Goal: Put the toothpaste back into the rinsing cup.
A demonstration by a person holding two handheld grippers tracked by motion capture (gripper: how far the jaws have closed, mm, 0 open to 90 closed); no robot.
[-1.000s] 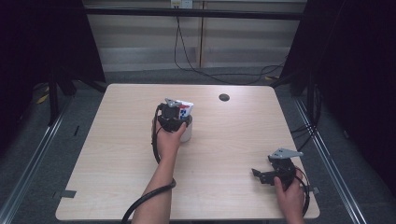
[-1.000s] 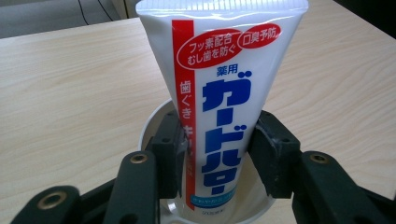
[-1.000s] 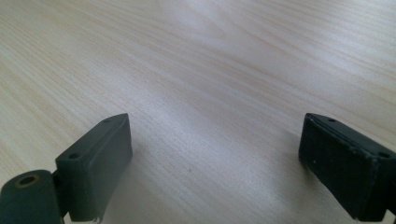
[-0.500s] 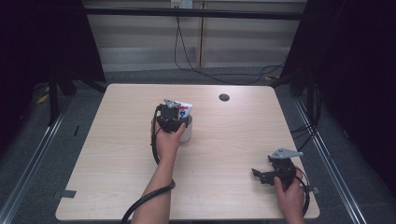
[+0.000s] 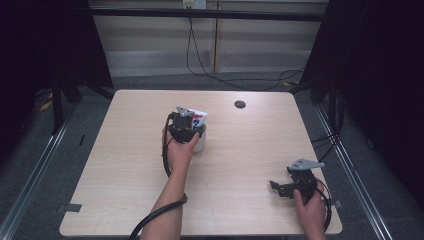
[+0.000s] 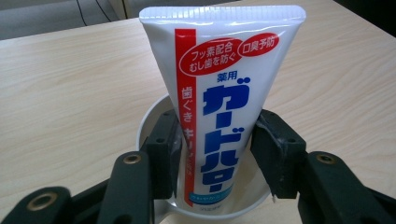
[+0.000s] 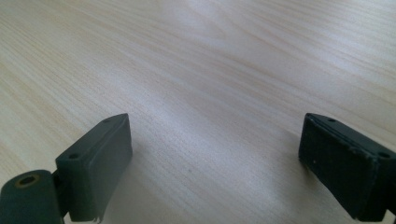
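A white toothpaste tube (image 6: 219,93) with red and blue print stands upright, cap end down, inside a white cup (image 6: 148,116). My left gripper (image 6: 217,154) is shut on the tube, one black jaw pressed against each side just above the cup's rim. In the high view the left gripper (image 5: 186,131) sits over the cup (image 5: 200,145) near the table's middle, with the tube (image 5: 199,118) sticking up behind it. My right gripper (image 5: 280,187) rests low at the front right, open wide, with bare wood between its jaws (image 7: 215,163).
The light wooden table (image 5: 125,165) has a small black round disc (image 5: 240,104) near its far edge. A grey tape tab (image 5: 72,207) marks the front left edge. Cables (image 5: 235,82) run over the floor behind the table.
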